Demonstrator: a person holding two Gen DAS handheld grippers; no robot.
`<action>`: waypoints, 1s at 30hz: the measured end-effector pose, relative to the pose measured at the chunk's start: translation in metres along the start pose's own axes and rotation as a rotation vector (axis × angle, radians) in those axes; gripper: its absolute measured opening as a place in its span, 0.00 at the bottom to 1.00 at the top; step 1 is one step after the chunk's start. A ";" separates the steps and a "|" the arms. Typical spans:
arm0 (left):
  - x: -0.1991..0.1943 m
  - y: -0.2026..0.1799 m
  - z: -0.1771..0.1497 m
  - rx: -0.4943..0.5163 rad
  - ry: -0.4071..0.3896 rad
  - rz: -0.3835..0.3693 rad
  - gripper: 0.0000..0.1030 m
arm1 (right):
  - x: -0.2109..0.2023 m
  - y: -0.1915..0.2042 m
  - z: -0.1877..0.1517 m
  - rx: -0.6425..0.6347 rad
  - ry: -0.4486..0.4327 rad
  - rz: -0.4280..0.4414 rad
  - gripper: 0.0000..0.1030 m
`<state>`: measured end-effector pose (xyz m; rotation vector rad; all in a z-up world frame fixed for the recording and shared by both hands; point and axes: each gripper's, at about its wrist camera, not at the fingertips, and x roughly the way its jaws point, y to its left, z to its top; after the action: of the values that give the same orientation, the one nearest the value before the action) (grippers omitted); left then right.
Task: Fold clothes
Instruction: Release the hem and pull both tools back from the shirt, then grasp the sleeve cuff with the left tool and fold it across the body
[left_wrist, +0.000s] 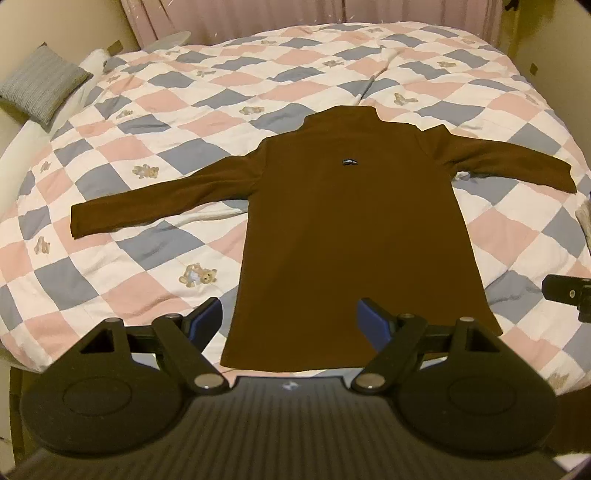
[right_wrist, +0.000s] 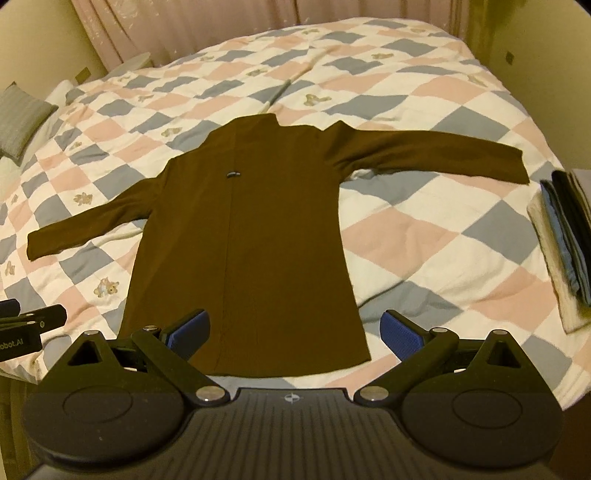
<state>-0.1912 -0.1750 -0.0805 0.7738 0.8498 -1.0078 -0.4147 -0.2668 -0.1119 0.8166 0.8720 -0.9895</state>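
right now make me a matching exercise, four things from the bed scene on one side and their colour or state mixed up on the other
Things:
1. long-sleeved top
2. quilt
3. pillow
4. left gripper

States:
A. grey, at the bed's far left edge
B. fingers apart, holding nothing
C. brown, spread flat with sleeves out
D. pink, blue and white checks with teddy bears

Pairs: 1-C, 2-D, 3-A, 4-B

I see a checkered teddy-bear quilt (left_wrist: 155, 122) covering the bed, a grey pillow (left_wrist: 40, 85) far left, pink curtains (left_wrist: 258, 18) behind.
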 end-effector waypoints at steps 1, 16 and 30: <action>0.002 -0.003 0.002 -0.006 0.002 0.002 0.75 | 0.002 -0.003 0.004 -0.004 0.002 0.002 0.98; 0.047 0.020 0.019 -0.334 0.047 0.014 0.75 | 0.072 -0.016 0.082 -0.227 0.044 0.047 0.98; 0.169 0.277 0.012 -0.697 -0.025 0.116 0.75 | 0.166 0.118 0.086 -0.381 0.138 0.017 0.96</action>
<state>0.1170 -0.1575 -0.1798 0.2095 1.0361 -0.5522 -0.2365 -0.3607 -0.2029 0.5687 1.1291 -0.7258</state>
